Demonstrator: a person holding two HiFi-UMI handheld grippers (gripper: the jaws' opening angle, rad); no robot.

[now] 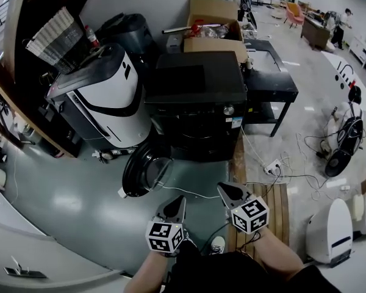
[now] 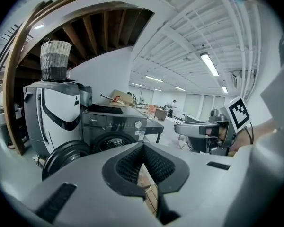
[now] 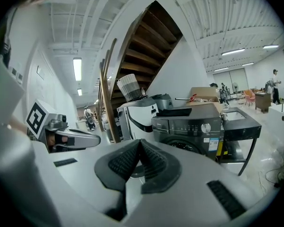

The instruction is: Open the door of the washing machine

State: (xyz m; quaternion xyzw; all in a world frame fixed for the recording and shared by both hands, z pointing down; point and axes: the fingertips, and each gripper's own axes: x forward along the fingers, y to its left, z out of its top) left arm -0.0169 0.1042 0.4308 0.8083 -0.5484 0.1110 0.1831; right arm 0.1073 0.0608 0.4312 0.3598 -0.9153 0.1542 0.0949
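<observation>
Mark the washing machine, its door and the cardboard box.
washing machine (image 1: 222, 78), head view, its black top.
door (image 1: 149, 168), head view, the round glass middle.
cardboard box (image 1: 215, 46), head view, its front side.

Nothing really readable here. The washing machine (image 1: 195, 96) has a sticker (image 1: 236, 123) just below its knob (image 1: 229, 110), but the print's way too tiny.
</observation>
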